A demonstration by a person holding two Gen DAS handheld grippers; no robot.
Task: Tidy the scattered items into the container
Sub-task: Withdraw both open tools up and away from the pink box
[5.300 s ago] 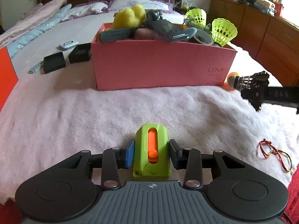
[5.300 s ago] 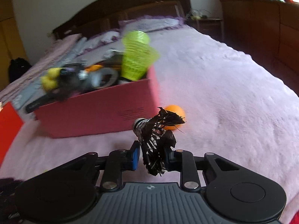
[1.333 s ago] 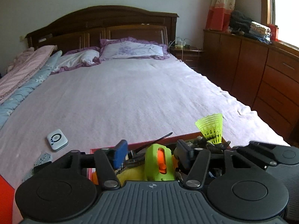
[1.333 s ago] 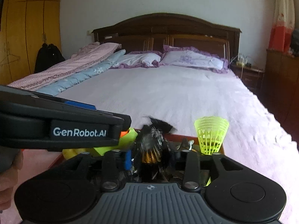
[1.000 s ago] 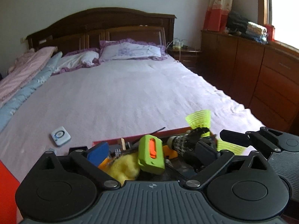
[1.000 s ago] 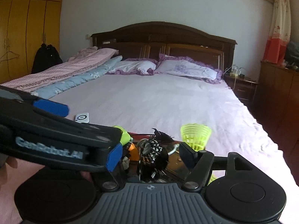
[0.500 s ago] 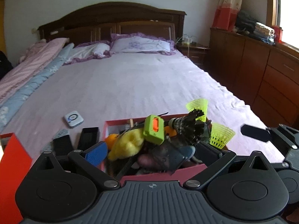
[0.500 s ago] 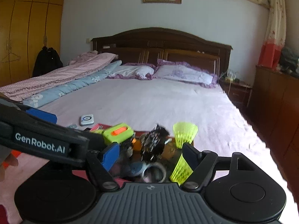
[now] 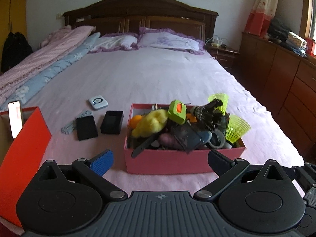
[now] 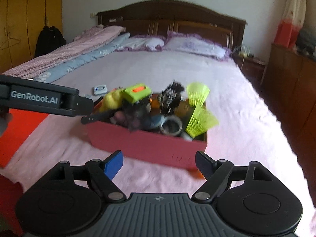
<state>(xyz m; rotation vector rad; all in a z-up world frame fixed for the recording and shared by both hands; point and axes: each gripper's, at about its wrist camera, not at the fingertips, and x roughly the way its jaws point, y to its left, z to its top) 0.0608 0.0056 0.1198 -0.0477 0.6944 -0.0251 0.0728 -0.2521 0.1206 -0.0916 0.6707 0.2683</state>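
While the left gripper (image 9: 160, 161) stands wide open and holds nothing, the right gripper (image 10: 159, 163) has its jaws opening with nothing between them. Both point at the pink box (image 9: 167, 163), which sits on the bed (image 9: 158, 75) near its foot edge. Piled in it are a green cutter (image 9: 177, 112), a black shuttlecock (image 9: 209, 113) and two yellow-green shuttlecocks (image 9: 236, 128).
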